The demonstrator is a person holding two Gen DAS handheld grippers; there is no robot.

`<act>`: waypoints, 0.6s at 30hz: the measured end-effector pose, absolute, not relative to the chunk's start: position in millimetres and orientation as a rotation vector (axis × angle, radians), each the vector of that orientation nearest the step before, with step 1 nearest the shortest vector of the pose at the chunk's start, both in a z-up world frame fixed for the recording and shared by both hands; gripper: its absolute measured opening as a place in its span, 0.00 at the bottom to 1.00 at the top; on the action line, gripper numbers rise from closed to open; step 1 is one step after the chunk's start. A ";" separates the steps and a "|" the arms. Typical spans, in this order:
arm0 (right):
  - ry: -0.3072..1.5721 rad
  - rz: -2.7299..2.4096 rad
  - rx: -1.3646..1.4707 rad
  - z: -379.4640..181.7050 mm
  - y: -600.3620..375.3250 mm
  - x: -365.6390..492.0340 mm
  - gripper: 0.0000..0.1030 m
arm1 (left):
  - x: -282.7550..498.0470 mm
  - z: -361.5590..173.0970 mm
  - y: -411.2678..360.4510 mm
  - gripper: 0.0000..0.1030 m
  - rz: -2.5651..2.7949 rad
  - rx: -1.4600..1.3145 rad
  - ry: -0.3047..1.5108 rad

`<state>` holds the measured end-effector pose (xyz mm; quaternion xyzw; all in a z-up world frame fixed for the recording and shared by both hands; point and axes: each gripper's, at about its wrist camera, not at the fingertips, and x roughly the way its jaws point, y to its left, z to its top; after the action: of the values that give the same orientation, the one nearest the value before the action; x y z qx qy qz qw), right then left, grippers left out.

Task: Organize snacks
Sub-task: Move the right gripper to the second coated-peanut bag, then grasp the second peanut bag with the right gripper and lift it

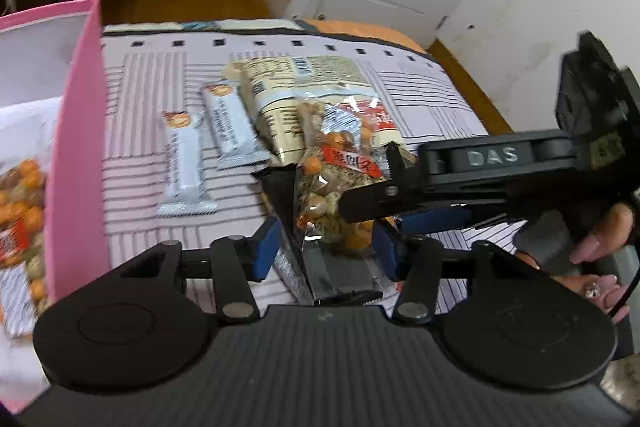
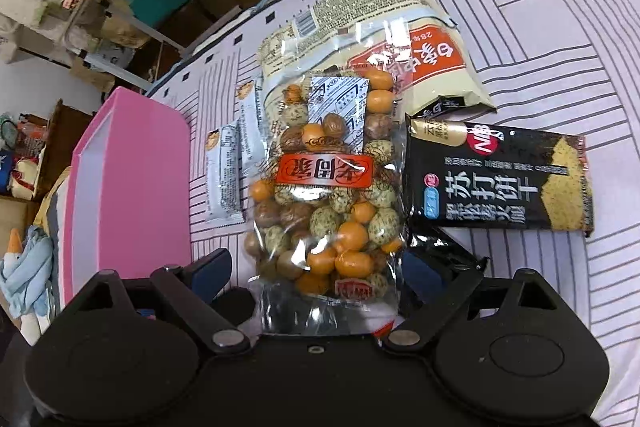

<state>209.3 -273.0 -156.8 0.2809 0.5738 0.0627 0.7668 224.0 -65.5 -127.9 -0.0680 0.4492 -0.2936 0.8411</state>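
The nut bag [image 2: 328, 195] lies nearest, a clear crinkly plastic pouch packed with round orange, speckled green and brown balls, a red label across its middle; the right gripper [image 2: 320, 267] has its lower end between blue-padded fingers, and the jaws look closed against it, though the view does not settle whether they pinch it firmly; the left gripper [image 1: 326, 247] brackets the same bag from the other side, its blue pads [image 1: 266, 247] just beside the plastic, and I cannot tell if they press it; the right hand [image 1: 596, 247] grips its handle at the edge of the left view; just beside the bag on the striped cloth [image 2: 560, 27] lies a black cracker pack [image 2: 500, 179], flat, glossy and rectangular; farther off sit two slim white bars [image 1: 208, 151] with crimped ends, side by side, and a cream pouch [image 2: 400, 39], soft and puffy, partly under the bag; the pink box [image 1: 80, 147], stiff-walled and matte, stands to the left and already holds one similar nut bag [image 1: 24, 207]; by my judgement the sorting is early, one item boxed and five left on the cloth.
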 end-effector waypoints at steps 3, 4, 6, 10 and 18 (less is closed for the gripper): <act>1.239 0.115 0.592 -159.2 -267.2 216.9 0.94 | 225.2 -138.7 -71.6 0.34 -0.664 -0.123 0.925; 1.227 0.114 0.575 -159.0 -264.1 219.2 0.95 | 225.7 -142.0 -73.3 0.32 -0.678 -0.123 0.923; 1.209 0.100 0.528 -160.1 -260.9 223.1 0.95 | 229.0 -148.2 -75.7 0.28 -0.693 -0.135 0.930; 1.218 0.068 0.489 -167.8 -258.3 229.7 0.96 | 233.7 -158.3 -79.9 0.25 -0.678 -0.144 0.945; 1.172 0.047 0.480 -170.9 -258.0 226.6 0.92 | 229.8 -163.3 -83.5 0.27 -0.680 -0.137 0.911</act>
<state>226.6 -258.0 -170.9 0.2243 0.5477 0.0219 0.8057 229.8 -83.5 -163.3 -0.0647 0.4312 -0.3217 0.8405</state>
